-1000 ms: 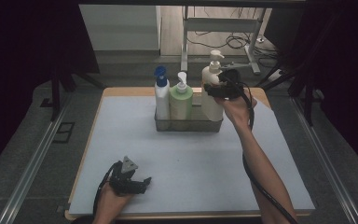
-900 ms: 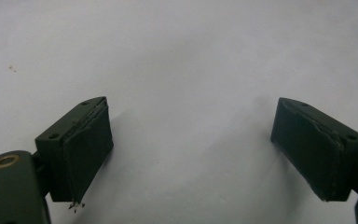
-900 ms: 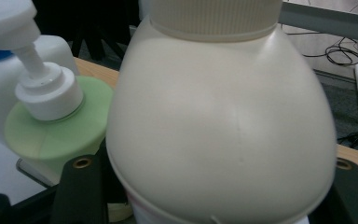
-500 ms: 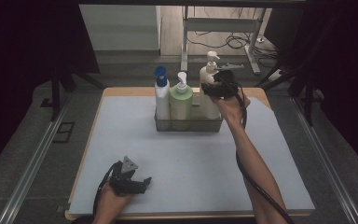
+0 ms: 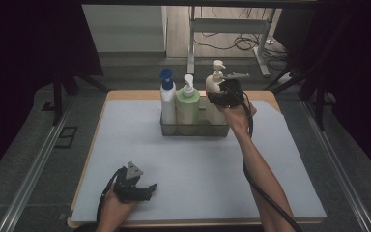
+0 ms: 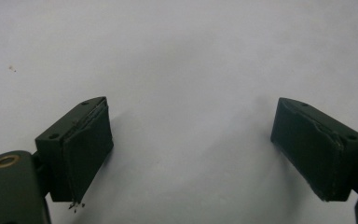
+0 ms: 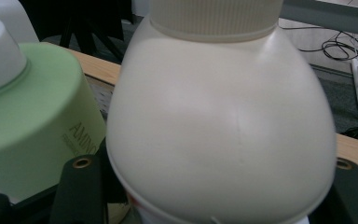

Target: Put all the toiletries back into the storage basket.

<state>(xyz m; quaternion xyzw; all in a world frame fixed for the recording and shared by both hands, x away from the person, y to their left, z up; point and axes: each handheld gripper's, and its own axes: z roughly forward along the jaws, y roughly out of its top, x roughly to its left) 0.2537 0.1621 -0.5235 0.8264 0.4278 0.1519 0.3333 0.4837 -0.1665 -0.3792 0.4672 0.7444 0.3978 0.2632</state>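
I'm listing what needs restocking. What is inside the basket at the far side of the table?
The basket holds three upright pump bottles: a white bottle with a blue cap, a green bottle and a cream bottle, with the right gripper at the cream one. The basket's floor is covered.

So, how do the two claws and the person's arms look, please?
Both claws are black. The left claw has two blocky jaws with flat dark pads, frayed at the edges, and a brass rivet. A grey three-cornered plate tops it, and a black cable trails from each. The right claw looks the same. The forearms are bare, no sleeves.
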